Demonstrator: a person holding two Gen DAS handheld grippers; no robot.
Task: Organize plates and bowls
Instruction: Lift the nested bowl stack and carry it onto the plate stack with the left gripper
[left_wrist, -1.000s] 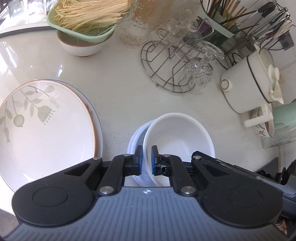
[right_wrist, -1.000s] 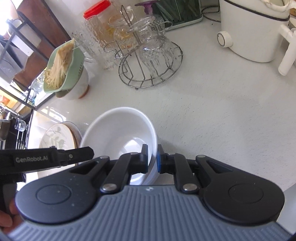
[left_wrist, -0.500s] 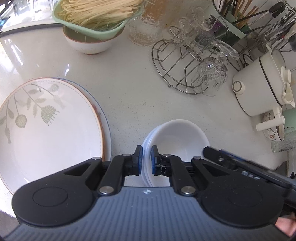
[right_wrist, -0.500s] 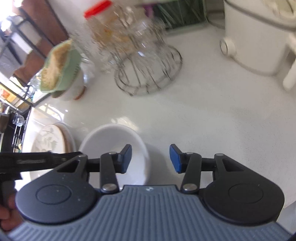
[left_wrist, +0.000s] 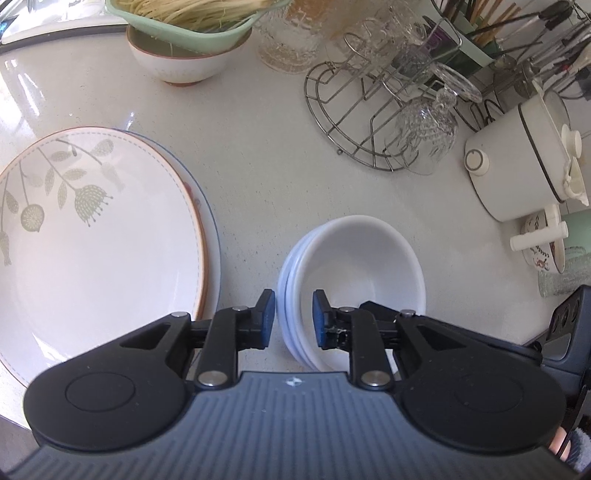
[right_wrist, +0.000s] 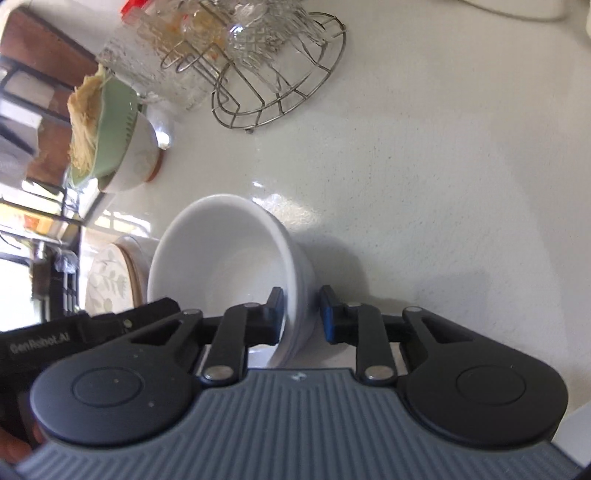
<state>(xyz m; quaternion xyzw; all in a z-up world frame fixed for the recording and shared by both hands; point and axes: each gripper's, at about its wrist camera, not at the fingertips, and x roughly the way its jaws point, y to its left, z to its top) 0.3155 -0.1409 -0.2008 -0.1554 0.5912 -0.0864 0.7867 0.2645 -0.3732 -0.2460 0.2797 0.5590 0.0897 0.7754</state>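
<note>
Both tongs, left (left_wrist: 290, 317) and right (right_wrist: 302, 314), are straddling the rim of the stacked white bowls (left_wrist: 354, 273) with jaws parted, gripping nothing, on the surface (left_wrist: 258, 155) beside the plates (left_wrist: 99, 236); backing away likely comes next.

Black left tool (left_wrist: 290, 319); blue pads (left_wrist: 268, 317); silver screws.
</note>
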